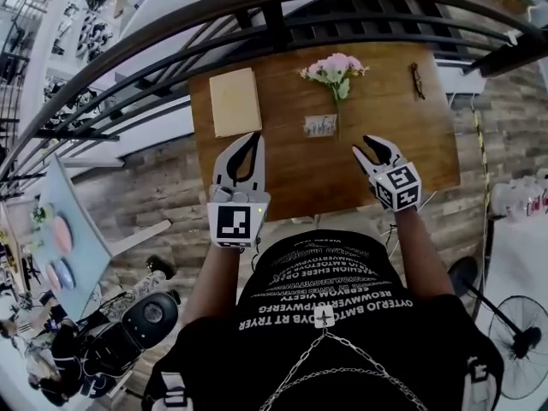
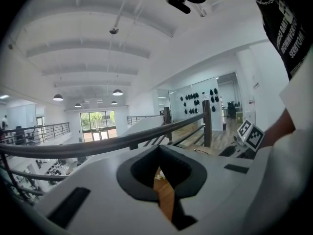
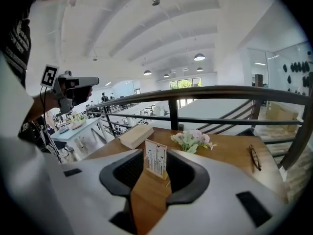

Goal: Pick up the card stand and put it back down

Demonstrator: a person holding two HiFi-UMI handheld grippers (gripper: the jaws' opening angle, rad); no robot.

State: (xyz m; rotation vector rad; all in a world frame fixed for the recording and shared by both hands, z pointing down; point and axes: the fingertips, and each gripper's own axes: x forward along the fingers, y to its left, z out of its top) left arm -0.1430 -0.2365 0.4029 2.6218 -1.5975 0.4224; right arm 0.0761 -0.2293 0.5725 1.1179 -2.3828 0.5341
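Setting: mezzanine edged by a black railing (image 1: pixel 257 11), a lower floor visible beyond it, white ceiling with hanging lamps.
Desk (image 1: pixel 291 178): wooden, set against the railing, with the person standing at its near edge.
Card stand (image 1: pixel 320 126): upright on the desk near the middle, a small wooden base holding a white card printed with thin dark marks; untouched, clear of both grippers.
Flowers (image 1: pixel 336 69): pale pink bunch with green leaves, lying just behind the card stand, stems pointing toward it.
Book (image 1: pixel 234 101): tan, flat on the far left part of the desk, well apart from the card stand.
Glasses (image 1: pixel 417 80): folded, near the far right corner of the desk.
Left gripper (image 1: pixel 253 137): held over the left half of the desk, near the book's front edge; fingers drawn together to a thin slit, nothing between them.
Right gripper (image 1: pixel 360 143): held over the right half of the desk, aimed at the card stand; fingers apart, the card stand framed in the gap in the right gripper view but farther off on the desk, not touched by either pad.
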